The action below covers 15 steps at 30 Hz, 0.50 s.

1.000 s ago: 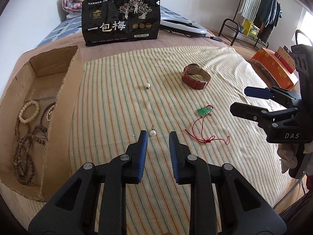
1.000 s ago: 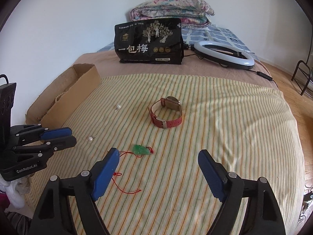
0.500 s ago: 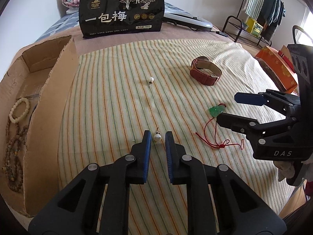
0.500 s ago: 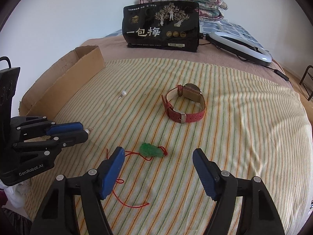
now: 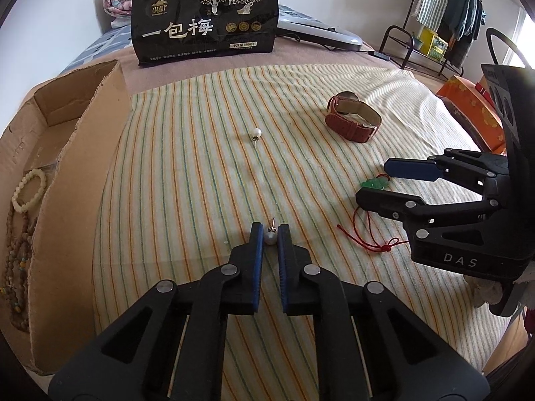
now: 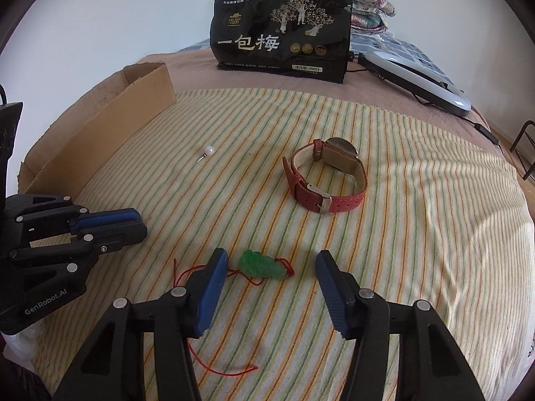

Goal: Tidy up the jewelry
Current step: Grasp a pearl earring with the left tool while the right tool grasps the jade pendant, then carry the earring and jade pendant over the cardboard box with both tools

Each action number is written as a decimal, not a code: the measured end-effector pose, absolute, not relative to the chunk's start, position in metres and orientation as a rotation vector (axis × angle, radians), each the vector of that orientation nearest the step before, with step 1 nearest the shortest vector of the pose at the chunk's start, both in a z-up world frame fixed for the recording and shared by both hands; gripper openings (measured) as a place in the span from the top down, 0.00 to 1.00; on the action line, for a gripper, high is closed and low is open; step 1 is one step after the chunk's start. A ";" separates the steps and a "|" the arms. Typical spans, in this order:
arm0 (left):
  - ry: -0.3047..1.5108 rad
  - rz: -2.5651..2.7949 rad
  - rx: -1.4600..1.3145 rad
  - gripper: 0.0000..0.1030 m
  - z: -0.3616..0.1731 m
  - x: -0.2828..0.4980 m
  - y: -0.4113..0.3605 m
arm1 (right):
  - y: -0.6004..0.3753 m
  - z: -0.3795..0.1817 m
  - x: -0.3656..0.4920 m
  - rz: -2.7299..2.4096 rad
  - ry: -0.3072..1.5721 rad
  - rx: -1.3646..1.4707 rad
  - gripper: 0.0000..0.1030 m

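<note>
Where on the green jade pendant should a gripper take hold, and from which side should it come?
Grip the carved green jade pendant across its narrow width, from above. It lies flat on the striped cloth, long axis sideways, and the red cord is too thin.

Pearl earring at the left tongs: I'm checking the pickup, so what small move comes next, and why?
Probably lift it slightly off the striped cloth. The left tongs are shut on the pearl earring, and the cardboard box with beads sits alongside.

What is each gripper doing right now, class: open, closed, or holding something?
Left gripper: shut on the pearl earring.
Right gripper: open and closing, green pendant between its jaws, untouched.
</note>
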<state>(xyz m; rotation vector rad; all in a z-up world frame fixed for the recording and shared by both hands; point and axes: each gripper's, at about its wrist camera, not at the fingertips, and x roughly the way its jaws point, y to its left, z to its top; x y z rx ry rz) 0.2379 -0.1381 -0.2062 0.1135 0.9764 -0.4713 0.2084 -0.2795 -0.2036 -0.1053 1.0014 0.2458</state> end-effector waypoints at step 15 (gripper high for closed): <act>0.949 -0.464 0.100 0.94 -0.194 0.236 -0.133 | -0.278 -0.195 0.199 0.257 0.989 -0.138 0.69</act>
